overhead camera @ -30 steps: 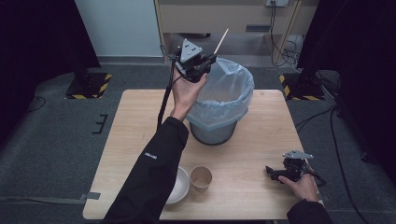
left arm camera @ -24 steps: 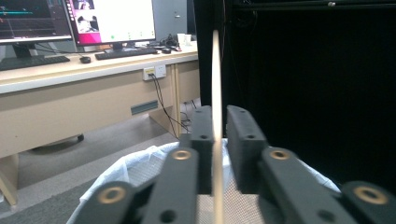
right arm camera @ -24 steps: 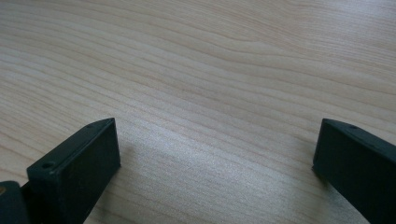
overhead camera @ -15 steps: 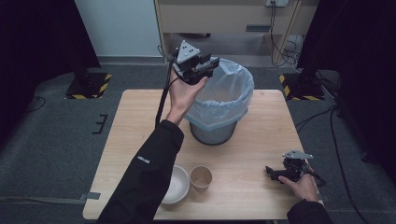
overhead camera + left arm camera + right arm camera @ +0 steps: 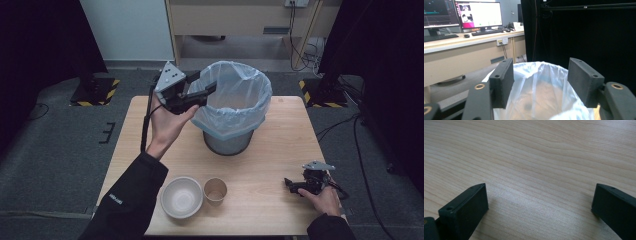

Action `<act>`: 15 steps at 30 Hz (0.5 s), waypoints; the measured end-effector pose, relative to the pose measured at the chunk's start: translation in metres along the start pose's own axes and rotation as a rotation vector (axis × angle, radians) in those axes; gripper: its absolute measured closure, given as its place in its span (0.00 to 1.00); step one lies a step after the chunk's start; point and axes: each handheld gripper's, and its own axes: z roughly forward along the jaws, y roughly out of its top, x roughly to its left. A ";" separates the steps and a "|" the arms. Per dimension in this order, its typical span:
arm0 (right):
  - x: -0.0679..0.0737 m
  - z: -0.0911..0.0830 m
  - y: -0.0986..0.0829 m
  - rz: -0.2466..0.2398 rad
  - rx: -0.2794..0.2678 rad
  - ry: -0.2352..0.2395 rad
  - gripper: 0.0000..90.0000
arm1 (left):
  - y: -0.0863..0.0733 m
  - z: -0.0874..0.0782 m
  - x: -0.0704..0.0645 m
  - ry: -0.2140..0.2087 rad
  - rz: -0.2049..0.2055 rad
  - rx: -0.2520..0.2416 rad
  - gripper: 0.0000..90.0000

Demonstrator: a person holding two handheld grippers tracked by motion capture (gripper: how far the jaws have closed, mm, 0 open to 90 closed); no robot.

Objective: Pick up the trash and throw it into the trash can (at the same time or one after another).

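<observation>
Room, high view: dark curtains on both sides, grey carpet, and a pale wooden table (image 5: 280, 150) with a desk front behind it.
Left claw, high view: the left gripper (image 5: 207, 86) is held up in the person's left hand (image 5: 167, 125), jaws apart and holding nothing, poised at the near rim of the bin.
Bin, high view: the grey mesh waste bin lined with a thin pale-blue plastic bag (image 5: 235, 102) stands just ahead of that claw, its tips at the liner's edge; whether they touch the film I cannot tell.
Cup and bowl, high view: a small brown paper cup (image 5: 215, 190) and a white paper bowl (image 5: 181, 197) sit side by side, well back from the left claw, toward the person.
Right claw, high view: the right gripper (image 5: 295, 185) rests low on the table, well apart from the cup.
Left gripper view: both pads (image 5: 501, 80) spread wide with bag film showing between and beyond them.
Right gripper view: jaws wide open over bare wood grain, gripping nothing.
Handling, my guess: cup and bowl look light, thin-walled and easily crushed; a gentle pinch across the rim wall seems best. The bag is limp and slippery, and the bin could tip if nudged.
</observation>
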 end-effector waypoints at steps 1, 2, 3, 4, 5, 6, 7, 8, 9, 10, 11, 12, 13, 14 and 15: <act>0.000 0.000 0.000 0.003 0.002 0.000 0.01 | -0.004 -0.006 -0.001 -0.005 -0.002 0.002 0.37; 0.000 0.000 0.000 0.002 0.001 0.000 0.01 | -0.008 -0.011 -0.001 -0.008 -0.009 0.006 0.36; 0.000 0.000 0.000 -0.001 0.002 0.000 0.01 | -0.012 -0.017 -0.002 -0.008 -0.012 0.011 0.34; 0.000 0.000 0.000 -0.001 0.002 0.000 0.01 | -0.017 -0.022 -0.002 -0.013 -0.012 0.019 0.34; 0.000 0.000 0.000 -0.001 0.002 0.000 0.01 | -0.029 -0.031 -0.003 -0.017 -0.022 0.037 0.32; 0.000 0.000 0.000 -0.001 0.002 0.000 0.01 | -0.029 -0.031 -0.003 -0.017 -0.022 0.037 0.32; 0.000 0.000 0.000 -0.002 0.002 0.000 0.01 | -0.043 -0.039 -0.002 -0.022 -0.034 0.061 0.31; 0.000 0.000 0.000 -0.002 0.002 0.000 0.01 | -0.043 -0.039 -0.002 -0.022 -0.034 0.061 0.30; 0.000 0.000 0.000 -0.001 0.002 0.000 0.01 | -0.049 -0.043 -0.002 -0.021 -0.035 0.078 0.30; 0.000 0.000 0.000 0.001 0.003 0.001 0.01 | -0.056 -0.047 -0.001 -0.021 -0.038 0.092 0.29; 0.000 0.000 0.000 0.000 0.003 0.000 0.01 | -0.063 -0.051 -0.001 -0.021 -0.046 0.106 0.29; 0.000 0.000 0.000 -0.001 0.002 0.000 0.01 | -0.070 -0.055 -0.001 -0.021 -0.053 0.122 0.28; 0.000 0.000 0.000 -0.001 0.002 0.000 0.01 | -0.078 -0.058 -0.001 -0.020 -0.058 0.131 0.28; 0.000 0.000 0.000 -0.001 0.002 0.000 0.01 | -0.085 -0.062 0.000 -0.017 -0.064 0.143 0.27; 0.000 0.000 0.000 -0.001 0.002 0.000 0.01 | -0.100 -0.067 0.001 -0.009 -0.071 0.188 0.26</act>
